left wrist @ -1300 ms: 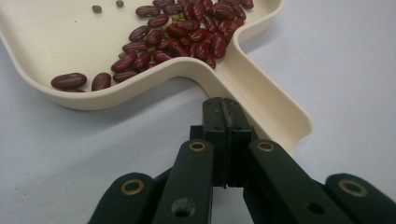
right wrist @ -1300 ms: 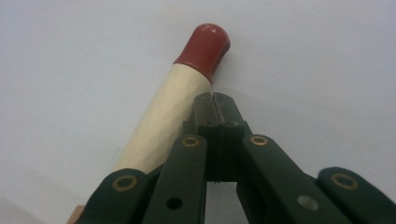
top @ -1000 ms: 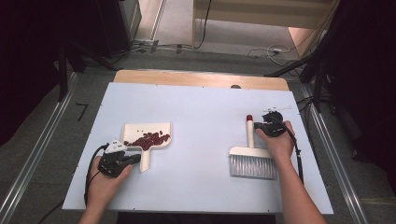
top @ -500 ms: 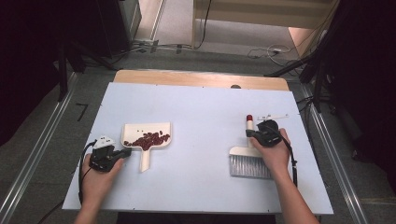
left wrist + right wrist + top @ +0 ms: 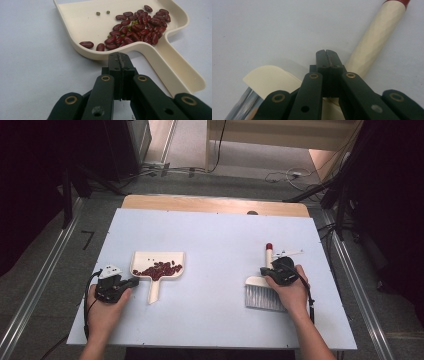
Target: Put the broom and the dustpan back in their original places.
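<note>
A: Where did the dustpan point(image 5: 159, 268) sit?

B: On the pale counter point(image 5: 215, 235), left of the middle, its handle pointing toward the person. A heap of red beans point(image 5: 136, 28) lay in its tray, with a couple of small green ones point(image 5: 103, 12) apart from the heap.

A: And the left gripper point(image 5: 120, 58)?

B: It rested on the counter just beside the dustpan's rim, its jaws pressed together with nothing between them. From above, the left hand point(image 5: 106, 307) lay near the dustpan handle.

A: What about the brush point(image 5: 265, 289)?

B: It lay on the right side, well apart from the dustpan, its cream handle with a red tip point(image 5: 395, 2) pointing away from the person and its bristles toward them.

A: Was the right gripper point(image 5: 327, 56) holding it?

B: No. Its jaws were together and empty, hovering over the brush where the handle meets the head.
</note>
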A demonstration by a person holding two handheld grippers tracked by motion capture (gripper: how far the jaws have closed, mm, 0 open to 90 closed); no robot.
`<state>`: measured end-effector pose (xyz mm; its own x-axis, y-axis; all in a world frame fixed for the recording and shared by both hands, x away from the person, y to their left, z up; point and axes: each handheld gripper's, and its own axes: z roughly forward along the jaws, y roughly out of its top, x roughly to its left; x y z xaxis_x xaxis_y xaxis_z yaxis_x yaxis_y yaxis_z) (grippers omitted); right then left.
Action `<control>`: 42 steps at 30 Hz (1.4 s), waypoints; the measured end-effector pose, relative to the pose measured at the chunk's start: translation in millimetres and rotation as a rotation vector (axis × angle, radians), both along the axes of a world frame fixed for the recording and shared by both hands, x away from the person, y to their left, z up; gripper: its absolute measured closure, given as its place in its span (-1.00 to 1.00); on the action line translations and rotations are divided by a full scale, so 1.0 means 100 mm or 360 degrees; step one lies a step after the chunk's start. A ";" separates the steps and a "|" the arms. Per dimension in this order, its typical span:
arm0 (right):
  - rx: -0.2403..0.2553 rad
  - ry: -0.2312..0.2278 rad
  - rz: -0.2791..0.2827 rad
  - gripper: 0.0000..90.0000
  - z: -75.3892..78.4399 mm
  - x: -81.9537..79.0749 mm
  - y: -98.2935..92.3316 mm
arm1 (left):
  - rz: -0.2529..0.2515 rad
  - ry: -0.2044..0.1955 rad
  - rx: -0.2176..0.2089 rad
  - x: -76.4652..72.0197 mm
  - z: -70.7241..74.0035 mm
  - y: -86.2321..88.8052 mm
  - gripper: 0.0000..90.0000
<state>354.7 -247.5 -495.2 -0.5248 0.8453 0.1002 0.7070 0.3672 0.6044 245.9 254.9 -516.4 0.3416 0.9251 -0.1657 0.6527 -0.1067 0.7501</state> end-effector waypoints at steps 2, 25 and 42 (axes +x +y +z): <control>-0.0005 -0.0003 0.0008 0.96 0.00 0.00 -0.01 | -0.0005 0.0000 0.0000 0.00 0.00 0.00 1.00; 0.0043 -0.0164 -0.0241 0.42 0.11 -0.06 -0.24 | -0.0054 -0.0124 -0.0074 -0.15 0.14 0.10 1.00; -0.0002 -0.0023 -0.0433 0.95 0.02 0.42 -0.29 | -0.0090 -0.0152 -0.0098 -0.17 0.16 0.11 1.00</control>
<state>396.4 -276.0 -493.4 -0.2795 0.9556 0.0934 0.7712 0.1655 0.6147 229.3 265.6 -500.2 0.4101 0.8929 -0.1858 0.5721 -0.0933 0.8148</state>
